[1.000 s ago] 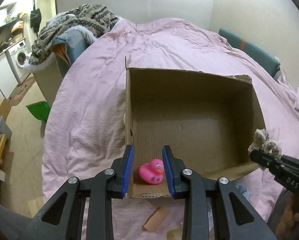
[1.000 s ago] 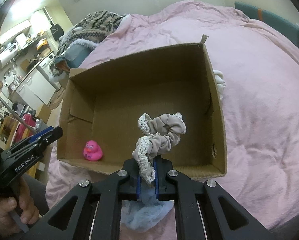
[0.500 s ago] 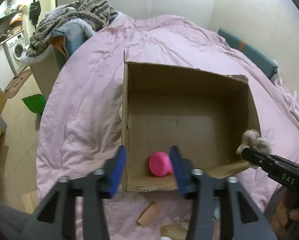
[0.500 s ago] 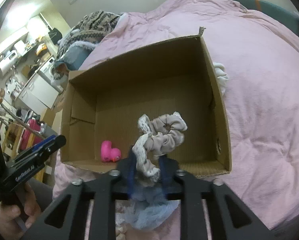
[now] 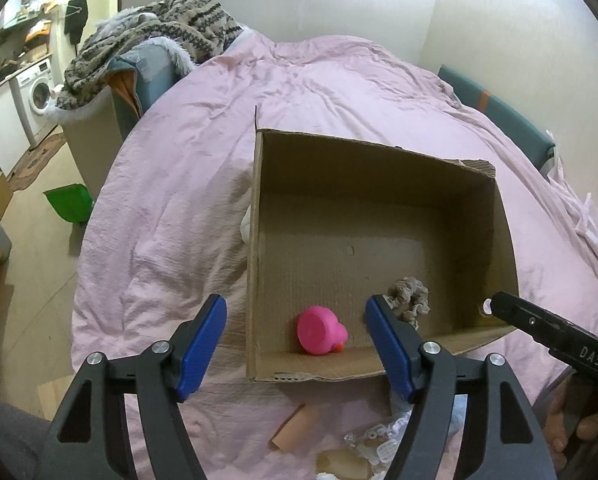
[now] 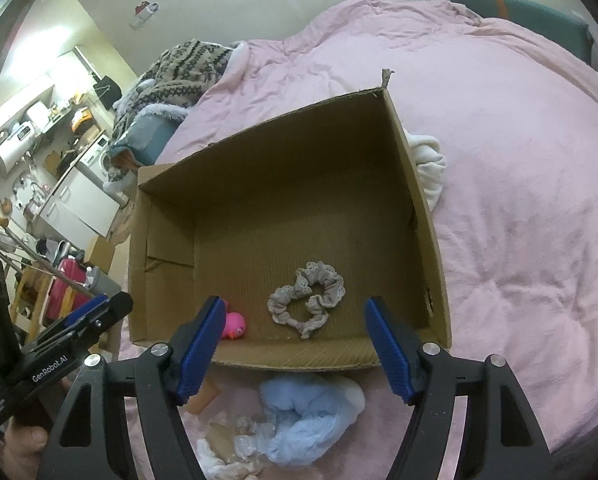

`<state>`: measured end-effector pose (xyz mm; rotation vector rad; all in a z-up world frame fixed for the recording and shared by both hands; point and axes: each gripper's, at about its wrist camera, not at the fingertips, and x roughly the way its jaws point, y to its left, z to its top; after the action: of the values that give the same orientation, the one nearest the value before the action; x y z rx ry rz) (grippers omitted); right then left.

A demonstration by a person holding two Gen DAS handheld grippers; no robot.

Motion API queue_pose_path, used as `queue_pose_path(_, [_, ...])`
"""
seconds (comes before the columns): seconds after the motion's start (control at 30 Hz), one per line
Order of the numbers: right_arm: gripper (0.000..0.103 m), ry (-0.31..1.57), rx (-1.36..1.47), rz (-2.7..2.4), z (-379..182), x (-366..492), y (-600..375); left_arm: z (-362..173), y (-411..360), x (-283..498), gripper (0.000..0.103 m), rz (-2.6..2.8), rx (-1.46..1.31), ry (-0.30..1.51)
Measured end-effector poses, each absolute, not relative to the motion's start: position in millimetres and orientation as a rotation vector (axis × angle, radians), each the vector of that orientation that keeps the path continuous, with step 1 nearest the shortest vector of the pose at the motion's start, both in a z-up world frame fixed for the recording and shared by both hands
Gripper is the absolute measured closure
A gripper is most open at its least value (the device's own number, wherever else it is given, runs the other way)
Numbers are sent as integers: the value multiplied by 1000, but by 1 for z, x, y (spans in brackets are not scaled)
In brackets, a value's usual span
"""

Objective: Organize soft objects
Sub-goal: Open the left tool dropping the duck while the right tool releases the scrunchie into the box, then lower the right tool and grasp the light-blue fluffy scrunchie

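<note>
A pink bedspread [image 6: 519, 200] covers the bed, a cardboard box [image 6: 431, 236] on it. Inside lie a scrunchie [image 6: 307, 298] and, at its 9 o'clock, a pink duck [image 6: 235, 325]. Both the left hand-held gripper [image 5: 295, 328] and right hand-held gripper [image 6: 291, 326] have just been opening, released and empty. A washing machine [image 5: 39, 92] stands at 10 o'clock.

Left wrist view: sits behind the left gripper [image 5: 295, 344]; looks forward and steeply down over the near left corner of the cardboard box [image 5: 255, 264]; near enough that the box fills the middle.
Right wrist view: rides behind the right gripper [image 6: 293, 346]; same downward tilt; faces the box's near wall from close above.
Shared: box floor with pink duck [image 5: 321, 332] and scrunchie [image 6: 307, 298]; pink bedcover [image 5: 171, 208]; each view catches the other gripper at its edge.
</note>
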<state>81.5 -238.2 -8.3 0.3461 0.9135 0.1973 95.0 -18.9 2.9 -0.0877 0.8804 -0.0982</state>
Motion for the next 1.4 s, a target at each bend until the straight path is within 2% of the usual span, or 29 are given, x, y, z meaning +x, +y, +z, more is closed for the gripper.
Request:
queue_pose_path(0.67, [27, 914, 316, 237, 1, 66, -232, 16, -11, 69, 34, -67, -56, 891])
queue_pose_path(1.0, [7, 914, 348, 294, 8, 49, -232, 16, 1, 49, 34, -56, -89, 927])
queue_pose_path(1.4, [5, 954, 367, 287, 11, 24, -232, 16, 4, 26, 34, -43, -87, 956])
